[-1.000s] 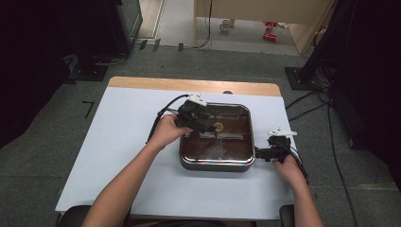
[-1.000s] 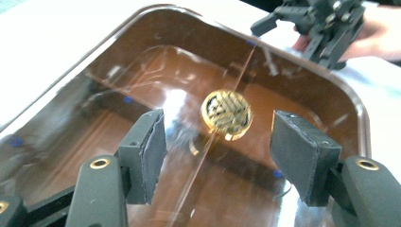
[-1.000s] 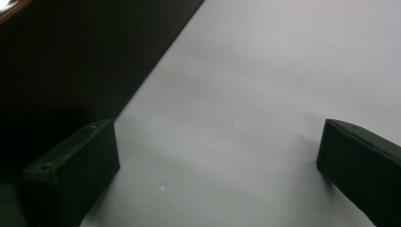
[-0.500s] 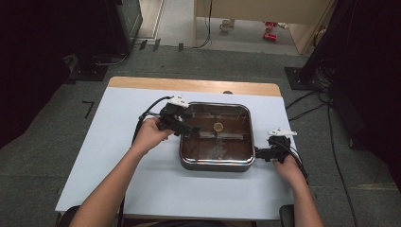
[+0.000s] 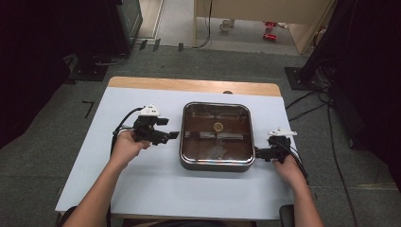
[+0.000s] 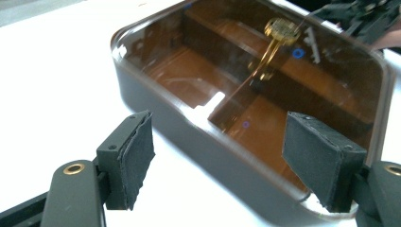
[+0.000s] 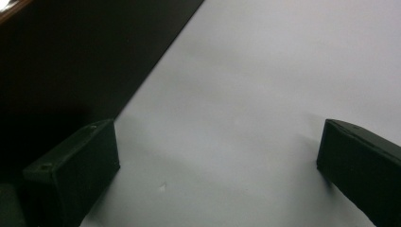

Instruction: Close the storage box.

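A square dark pan (image 5: 215, 164) with a glossy brown inside stands mid-table; a small gold round piece (image 5: 218, 126) sits at its middle. My left gripper (image 5: 171, 136) is just off the pan's left wall, pointing at it. In the left gripper view its jaws (image 6: 229, 161) are opening, with the pan's wall (image 6: 189, 137) beyond them and nothing pressed between the pads. My right gripper (image 5: 259, 154) rests at the pan's near right corner. In the right gripper view it (image 7: 213, 170) stands open over bare table, the dark pan wall (image 7: 71, 61) at upper left.
The white tabletop (image 5: 142, 189) has a wooden strip (image 5: 189, 85) along its far edge. Cables trail from both grippers. Dark equipment and cables lie on the floor around the table. The right hand's gripper (image 6: 364, 19) shows beyond the pan in the left gripper view.
My left gripper has moved left, from above the pan's far left part to the table beside its left wall, and its jaws have spread. The right gripper has stayed put.
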The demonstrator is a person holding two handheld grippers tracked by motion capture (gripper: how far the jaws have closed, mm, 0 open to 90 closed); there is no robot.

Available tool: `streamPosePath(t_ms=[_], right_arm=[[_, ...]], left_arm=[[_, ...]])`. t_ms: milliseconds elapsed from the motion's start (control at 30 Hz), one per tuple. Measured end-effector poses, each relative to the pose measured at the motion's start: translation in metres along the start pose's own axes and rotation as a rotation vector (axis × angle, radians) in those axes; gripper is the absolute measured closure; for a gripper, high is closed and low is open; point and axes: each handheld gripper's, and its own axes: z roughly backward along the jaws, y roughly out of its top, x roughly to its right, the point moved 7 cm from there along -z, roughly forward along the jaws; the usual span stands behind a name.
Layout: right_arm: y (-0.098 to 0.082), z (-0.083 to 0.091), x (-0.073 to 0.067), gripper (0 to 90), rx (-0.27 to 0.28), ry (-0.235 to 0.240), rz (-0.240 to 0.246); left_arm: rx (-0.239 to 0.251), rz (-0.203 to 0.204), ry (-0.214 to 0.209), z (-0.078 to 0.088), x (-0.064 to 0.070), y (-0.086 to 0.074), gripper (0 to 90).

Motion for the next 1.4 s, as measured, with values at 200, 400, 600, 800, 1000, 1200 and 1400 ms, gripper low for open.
streamPosePath(t_ms=[200,400,600,800,1000,1200,1400], right_arm=[[0.000,0.000,0.000,0.0,0.001,0.000,0.000],[0.000,0.000,0.000,0.0,0.001,0.000,0.000],[0.000,0.000,0.000,0.0,0.000,0.000,-0.001],[0.000,0.000,0.000,0.0,-0.001,0.000,0.001],[0.000,0.000,0.000,0.0,0.001,0.000,-0.001],[0.000,0.000,0.000,0.0,0.001,0.000,0.000],[0.000,0.000,0.000,0.0,-0.001,0.000,0.001]], left_arm=[[0.010,0.026,0.050,0.009,-0.006,-0.026,23.9],[-0.015,0.050,0.109,0.012,-0.011,-0.051,21.9],[-0.048,0.080,0.103,0.010,-0.005,-0.071,23.5],[-0.085,0.052,0.156,0.003,0.002,-0.087,22.5],[-0.143,0.061,0.214,-0.006,0.002,-0.099,22.5],[-0.122,0.031,0.257,-0.012,0.007,-0.102,16.8],[-0.091,0.025,0.273,-0.013,0.008,-0.104,14.0]])
